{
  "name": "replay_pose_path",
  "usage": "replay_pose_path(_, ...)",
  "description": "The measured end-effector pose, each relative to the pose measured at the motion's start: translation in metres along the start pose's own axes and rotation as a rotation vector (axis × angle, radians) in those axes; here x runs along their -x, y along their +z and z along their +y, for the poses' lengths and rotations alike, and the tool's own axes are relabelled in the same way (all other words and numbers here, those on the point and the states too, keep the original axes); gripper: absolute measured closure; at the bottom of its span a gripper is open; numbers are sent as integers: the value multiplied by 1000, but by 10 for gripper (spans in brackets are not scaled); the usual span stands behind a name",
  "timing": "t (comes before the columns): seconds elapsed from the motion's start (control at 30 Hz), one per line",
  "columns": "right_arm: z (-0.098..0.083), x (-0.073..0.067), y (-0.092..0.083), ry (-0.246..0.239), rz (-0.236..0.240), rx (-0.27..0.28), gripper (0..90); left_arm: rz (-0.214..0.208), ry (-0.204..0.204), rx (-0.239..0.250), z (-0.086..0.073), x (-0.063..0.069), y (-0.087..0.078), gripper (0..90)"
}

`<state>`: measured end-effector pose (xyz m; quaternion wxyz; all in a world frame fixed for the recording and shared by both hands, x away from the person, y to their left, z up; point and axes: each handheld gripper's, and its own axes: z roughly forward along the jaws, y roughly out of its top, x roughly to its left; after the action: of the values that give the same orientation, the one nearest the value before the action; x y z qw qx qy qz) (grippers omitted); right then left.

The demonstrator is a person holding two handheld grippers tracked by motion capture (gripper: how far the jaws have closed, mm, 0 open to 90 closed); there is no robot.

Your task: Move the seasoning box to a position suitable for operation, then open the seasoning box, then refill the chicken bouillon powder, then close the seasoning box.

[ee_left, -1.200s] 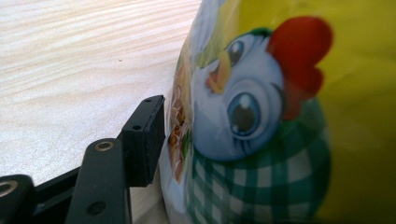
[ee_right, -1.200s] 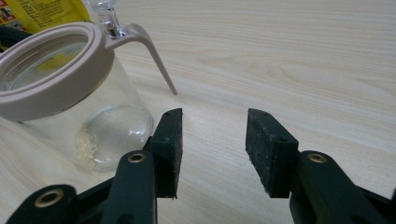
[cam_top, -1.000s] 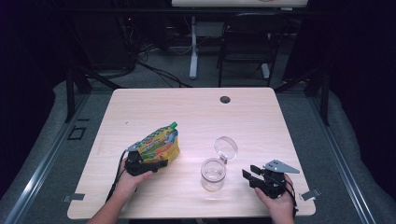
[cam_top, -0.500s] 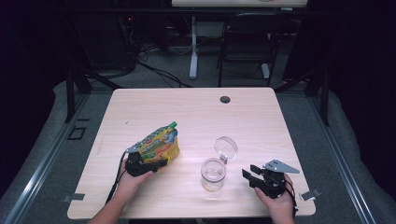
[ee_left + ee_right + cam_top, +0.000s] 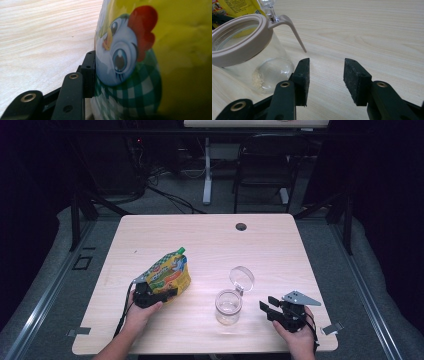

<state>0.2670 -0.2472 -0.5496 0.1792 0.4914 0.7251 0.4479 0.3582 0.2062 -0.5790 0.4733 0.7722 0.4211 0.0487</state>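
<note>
1. The left tongs [image 5: 161, 294] have just been closing around the near end of a yellow snack pouch [image 5: 167, 274] that lies on the wooden counter [image 5: 280, 245], its green spout pointing away from the person. In the left gripper view one black pad [image 5: 89, 73] lies flush against the printed film; the other is hidden behind the pouch, so a full clamp cannot be confirmed.

2. The right tongs [image 5: 266, 306] rest on the counter with jaws apart and nothing between them, just beside an open glass jar [image 5: 229, 307] — its hinged lid [image 5: 241, 278] swung up and back.

3. The step in hand appears to be securing the pouch for a lift toward the jar. Doing it well likely means finishing the squeeze low on the pouch, where the filled body gives the pads something to bite — not at the thin edge, which could slip out.

4. A soft pouch sags once raised; a slow lift, spout kept uppermost, would probably keep it from swinging.

5. The jar stands loose and light. The right tongs could steady its wall before anything is tipped in.
</note>
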Motion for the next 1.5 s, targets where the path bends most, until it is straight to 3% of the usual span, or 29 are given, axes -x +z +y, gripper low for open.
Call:
replay_pose_path(0.27, 1, 0, 1, -1, 0, 6, 566, 32, 19, 1, 4, 1, -10, 602)
replay_pose_path(0.7, 4, -3, 4, -12, 8, 7, 566, 91, 154, -22, 10, 18, -23, 603)
replay_pose_path(1.07, 5, -5, 5, -33, 2, 5, 566, 124, 193, -24, 11, 24, -28, 603)
replay_pose_path(1.2, 6, -6, 4, -36, -11, 20, 571, 137, 208, -25, 12, 26, -31, 603)
replay_pose_path(1.33, 9, -8, 1, -73, -31, 57, 579, 152, 229, -23, 13, 28, -34, 603)
replay_pose_path(1.5, 10, -8, -1, -75, -36, 55, 593, 164, 252, -31, 13, 31, -34, 603)
